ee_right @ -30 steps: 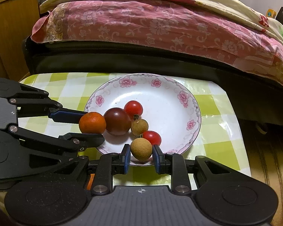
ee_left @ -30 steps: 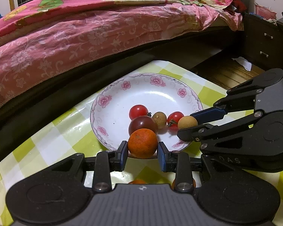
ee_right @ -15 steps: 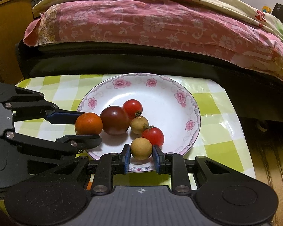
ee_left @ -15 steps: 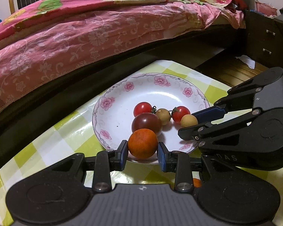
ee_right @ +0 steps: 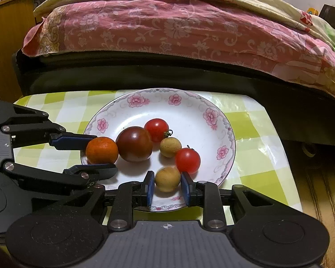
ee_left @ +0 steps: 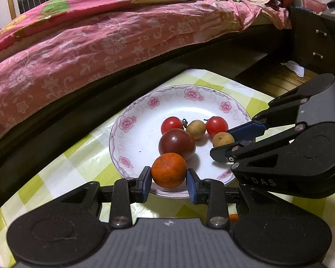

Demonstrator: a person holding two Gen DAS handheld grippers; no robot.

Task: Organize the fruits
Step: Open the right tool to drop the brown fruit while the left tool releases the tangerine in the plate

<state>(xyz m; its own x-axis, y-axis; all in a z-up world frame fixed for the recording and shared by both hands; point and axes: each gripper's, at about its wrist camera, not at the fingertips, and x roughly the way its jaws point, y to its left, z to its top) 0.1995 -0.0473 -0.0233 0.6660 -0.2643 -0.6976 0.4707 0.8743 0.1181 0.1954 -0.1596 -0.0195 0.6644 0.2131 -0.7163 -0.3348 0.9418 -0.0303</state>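
Both grippers have drawn back a little since the earlier pictures, and the jaws that pinched the fruit a second ago now stand slightly off it. At the bottom of the left wrist view, the left gripper [ee_left: 168,185] has its jaws released, with the orange [ee_left: 169,170] sitting between the blue pads on the near rim of the plate [ee_left: 131,138]; thin gaps show on both sides. At the bottom of the right wrist view, the right gripper [ee_right: 167,188] is likewise released around a small tan longan [ee_right: 167,179] lying near the plate's lower edge, a gap clear on the right pad, less so on the left. Just beyond the orange, in the middle of the plate, lies a large dark red tomato [ee_right: 134,144], touching or nearly touching the orange. Further in sit a second longan [ee_right: 170,147] and two cherry tomatoes, one [ee_right: 187,160] at centre right and one [ee_right: 156,130] behind the big tomato. The flowered white plate rests on a table [ee_right: 252,131] covered in green and white checked plastic. Across the upper half of both views runs a bed [ee_right: 167,33] with a pink floral cover, and a dark drawer unit [ee_left: 312,42] stands at the upper right of the left wrist view.
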